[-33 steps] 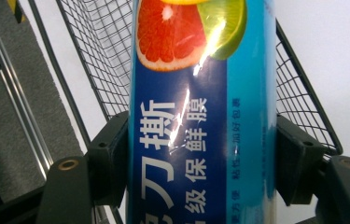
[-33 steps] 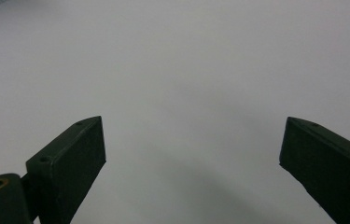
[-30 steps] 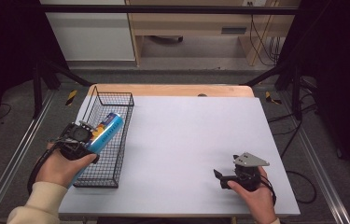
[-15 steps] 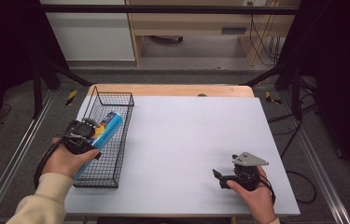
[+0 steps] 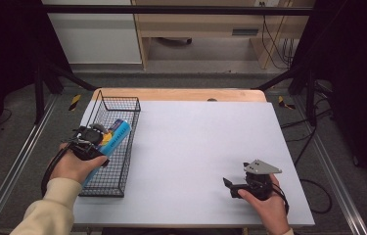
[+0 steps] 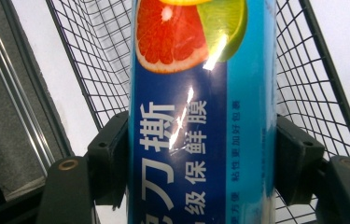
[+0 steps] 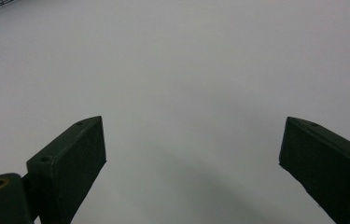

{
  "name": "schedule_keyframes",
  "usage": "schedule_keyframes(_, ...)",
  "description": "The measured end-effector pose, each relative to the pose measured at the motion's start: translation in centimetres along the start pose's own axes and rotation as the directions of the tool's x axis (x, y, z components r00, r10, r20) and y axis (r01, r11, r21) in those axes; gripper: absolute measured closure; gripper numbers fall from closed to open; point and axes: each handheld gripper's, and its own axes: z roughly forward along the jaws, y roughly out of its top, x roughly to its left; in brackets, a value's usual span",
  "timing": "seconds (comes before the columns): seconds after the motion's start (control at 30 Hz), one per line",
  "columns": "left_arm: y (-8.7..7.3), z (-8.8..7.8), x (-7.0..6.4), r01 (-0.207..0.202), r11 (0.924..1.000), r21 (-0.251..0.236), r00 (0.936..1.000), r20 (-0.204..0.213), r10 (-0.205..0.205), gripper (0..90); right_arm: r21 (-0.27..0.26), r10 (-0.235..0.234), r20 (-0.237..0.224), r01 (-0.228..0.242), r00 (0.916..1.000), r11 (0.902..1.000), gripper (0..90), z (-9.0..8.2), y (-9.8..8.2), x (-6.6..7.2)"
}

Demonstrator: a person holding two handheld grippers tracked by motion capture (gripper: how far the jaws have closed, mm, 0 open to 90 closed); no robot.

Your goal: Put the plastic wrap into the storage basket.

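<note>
Placement of the blue box (image 5: 114, 137) into the wire basket (image 5: 122, 105) is, by my reading, most of the way done. The box hangs tilted inside the basket's outline, its far end angled toward the rear, and it is not yet released. Whether it touches the mesh floor cannot be told. Remaining, I judge: lower it to rest, open, withdraw.

Left gripper (image 5: 92, 141): jaws clamped on the box's two long sides, seen in the left gripper view with a pad pressed to each edge of the blue box (image 6: 200, 116), citrus print uppermost.

Right gripper (image 5: 242, 186): rests on the white tabletop (image 5: 195, 142) at the near right, well apart from the basket. Jaws stand wide apart, nothing between them, bare tabletop ahead.
</note>
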Motion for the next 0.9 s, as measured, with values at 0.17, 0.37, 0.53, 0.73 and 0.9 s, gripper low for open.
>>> schedule_keyframes(0.17, 0.0, 0.2, 0.2, 0.006, 0.9999, 0.01, 1.0, 0.004, -0.006, 32.0, 0.0, 0.002, -0.002, -0.002, 1.0, 1.0, 7.4, 0.0, 0.0, 0.0)
schedule_keyframes(0.37, 0.1, 0.3, 0.2, 0.008, 0.9998, 0.016, 0.9999, 0.007, -0.008, 32.0, 0.002, 0.003, -0.003, -0.003, 1.0, 1.0, 7.5, 0.0, 0.0, 0.0)
schedule_keyframes(0.53, 0.2, 0.6, 0.3, 0.018, 0.9996, 0.024, 0.9997, 0.016, -0.018, 32.0, 0.007, 0.006, -0.005, -0.006, 1.0, 1.0, 7.5, 0.0, 0.0, 0.1)
schedule_keyframes(0.73, 0.3, 1.0, 0.3, 0.022, 0.9992, 0.034, 0.9995, 0.02, -0.022, 32.0, 0.005, 0.007, -0.003, -0.007, 1.0, 1.0, 7.5, 0.1, 0.0, 0.1)
schedule_keyframes(0.9, 0.3, 1.2, 0.5, 0.032, 0.9988, 0.037, 0.9992, 0.024, -0.033, 32.0, 0.008, 0.005, -0.006, -0.005, 1.0, 1.0, 7.5, 0.1, 0.0, 0.1)
